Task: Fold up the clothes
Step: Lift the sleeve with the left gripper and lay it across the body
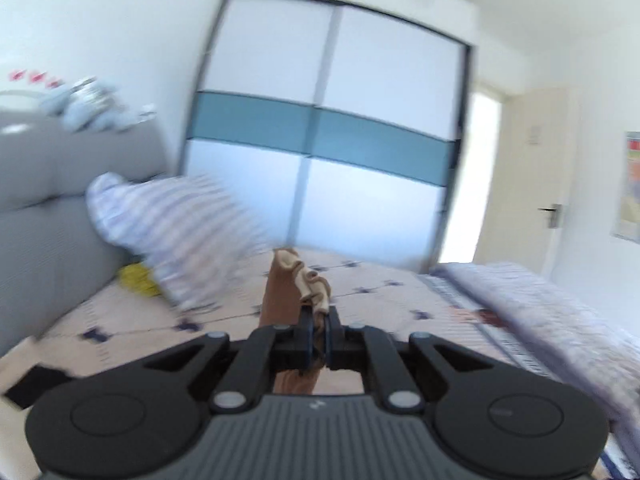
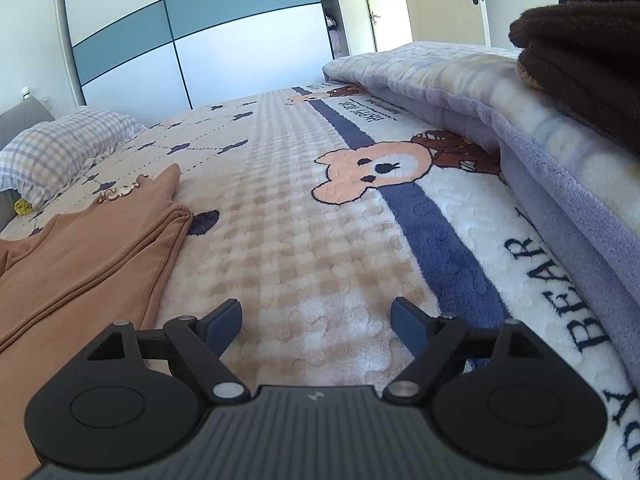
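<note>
left gripper (image 1: 319, 334) pinches a fold of the tan garment (image 1: 280, 300) above the bed blanket (image 2: 304, 216) — right gripper (image 2: 316, 320) gapes empty beside it.

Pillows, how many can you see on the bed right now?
1: a checked pillow at the head of the bed, against the grey headboard, beyond the brown garment. More could lie outside both views.

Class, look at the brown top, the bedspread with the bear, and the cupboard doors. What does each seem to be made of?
Brown top: looks like a soft, matte ribbed knit; fine parallel ribs run along it.
Bedspread: seems a plush fleece; its surface is fuzzy and embossed in small bumps.
Cupboard doors: probably frosted glass or glossy panels in thin dark frames; smooth with a soft sheen, hard to tell which.
</note>
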